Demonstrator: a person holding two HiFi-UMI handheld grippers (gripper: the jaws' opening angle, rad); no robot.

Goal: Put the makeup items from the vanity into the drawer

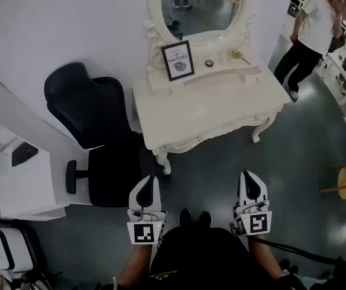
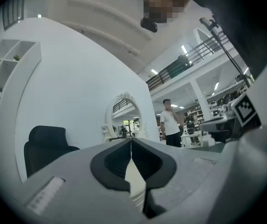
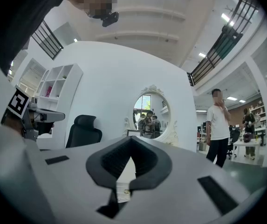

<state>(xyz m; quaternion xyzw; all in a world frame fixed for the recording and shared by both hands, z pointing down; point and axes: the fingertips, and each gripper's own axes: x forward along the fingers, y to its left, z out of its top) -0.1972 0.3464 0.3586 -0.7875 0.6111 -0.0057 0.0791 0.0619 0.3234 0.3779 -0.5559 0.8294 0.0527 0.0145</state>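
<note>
Head view: both grippers are held level and low, near the wearer's body, and point toward the far vanity (image 1: 221,110). The left gripper (image 1: 147,183) has its jaws together with nothing between them. The left gripper view confirms this, with the dark pads meeting at the tips (image 2: 131,141). The right gripper (image 1: 250,180) is the same, closed fully and empty, and its own view shows the pads touching at the tips (image 3: 130,139). Neither gripper touches anything, and open grey floor (image 1: 221,162) lies between them and the vanity. The cream vanity has carved legs and an oval mirror (image 1: 197,8) at its back against the white wall. On its raised back shelf stands a framed card (image 1: 178,60) toward the left. Just right of the card is a small round dark makeup item (image 1: 209,63), too small to identify further. A green sprig (image 1: 236,54) sits farther right. Small knobs (image 1: 198,138) show on the carved front below the top, but whether that drawer is shut tight cannot be told. A black office chair (image 1: 100,138) stands at the vanity's left, its seat just beside the near left leg and just left of the left gripper. A white cabinet (image 1: 16,180) lies farther left. A person in a white shirt (image 1: 308,35) stands at far right, well apart from the vanity. A wooden stool (image 1: 345,183) is at the right edge. The wearer's dark shoes (image 1: 195,217) show between the grippers.
</note>
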